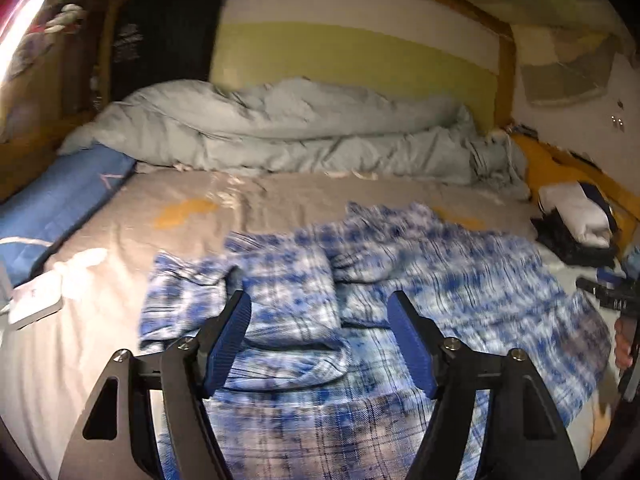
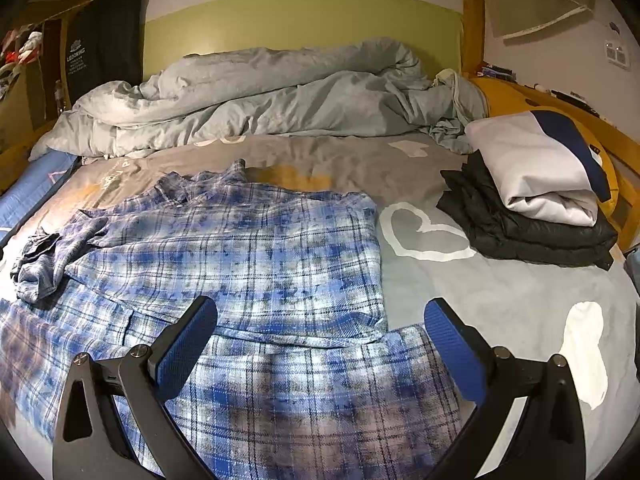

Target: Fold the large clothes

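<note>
A blue and white plaid shirt (image 1: 420, 268) (image 2: 248, 256) lies spread on the grey bed sheet (image 2: 500, 304), its right side folded inward over the body and one sleeve bunched at the left (image 2: 44, 260). My left gripper (image 1: 320, 320) hovers open above the shirt's near part, nothing between its blue pads (image 1: 230, 336). My right gripper (image 2: 320, 328) is also open, low over the shirt's lower right edge, and its fingers (image 2: 452, 352) grip no cloth. The left wrist view is blurred.
A rumpled pale green duvet (image 2: 260, 96) lies along the headboard. Folded clothes, a white piece on a black one (image 2: 536, 196), sit at the right of the bed. A blue pillow (image 1: 56, 200) and a white box (image 1: 32, 300) lie at the left edge. A hand on the other gripper shows at the right rim (image 1: 624, 344).
</note>
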The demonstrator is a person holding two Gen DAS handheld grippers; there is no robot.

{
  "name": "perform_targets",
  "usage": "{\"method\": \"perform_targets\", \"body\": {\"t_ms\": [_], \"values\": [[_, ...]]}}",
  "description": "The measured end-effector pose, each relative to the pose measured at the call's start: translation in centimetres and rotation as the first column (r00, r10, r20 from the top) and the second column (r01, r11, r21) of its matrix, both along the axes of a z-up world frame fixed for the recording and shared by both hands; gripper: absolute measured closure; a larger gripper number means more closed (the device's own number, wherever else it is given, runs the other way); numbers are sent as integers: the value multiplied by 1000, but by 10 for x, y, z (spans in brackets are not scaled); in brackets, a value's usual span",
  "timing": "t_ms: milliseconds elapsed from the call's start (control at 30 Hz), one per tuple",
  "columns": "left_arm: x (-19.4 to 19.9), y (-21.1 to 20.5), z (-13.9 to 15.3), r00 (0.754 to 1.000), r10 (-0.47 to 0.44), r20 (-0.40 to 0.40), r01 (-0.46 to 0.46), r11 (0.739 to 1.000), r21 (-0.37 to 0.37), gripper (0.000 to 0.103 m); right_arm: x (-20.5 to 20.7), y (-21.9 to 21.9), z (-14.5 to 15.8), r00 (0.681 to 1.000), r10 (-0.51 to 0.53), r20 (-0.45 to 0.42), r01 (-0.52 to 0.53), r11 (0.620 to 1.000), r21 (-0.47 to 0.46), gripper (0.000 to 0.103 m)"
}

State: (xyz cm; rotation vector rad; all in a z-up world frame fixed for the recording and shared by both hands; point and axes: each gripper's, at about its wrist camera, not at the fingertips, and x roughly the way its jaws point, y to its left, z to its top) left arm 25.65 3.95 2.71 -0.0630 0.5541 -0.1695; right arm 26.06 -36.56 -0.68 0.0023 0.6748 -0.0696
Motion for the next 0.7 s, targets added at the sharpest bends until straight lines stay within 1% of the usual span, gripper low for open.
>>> {"method": "perform_targets", "body": {"t_ms": [67,200,300,367,433,600,700], "values": [[-4,6,5,1000,20,20,-20,1000,-9,22,-2,2,1,1000,3,6,-3,1000,-9,0],[-1,14,5,998,60,29,-60,998,5,22,-6,4,1,1000,2,9,-2,1000,-8,0],[4,16,1,995,87,38,-89,995,43,22,-8,4,2,1000,5,17,-4,1000,-13,0],[10,16,0,991,114,66,-120,988,98,22,-9,4,3,1000,3,27,-3,1000,-21,0],[17,19,-1,988,136,75,-144,983,111,22,-9,5,4,1000,-1,30,2,1000,-23,0],[41,37,-8,985,170,43,-174,977,120,18,-8,7,1,1000,10,16,-9,1000,-27,0],[58,45,-19,981,192,0,-190,969,157,18,-6,8,0,1000,13,10,-13,1000,-20,0]]}}
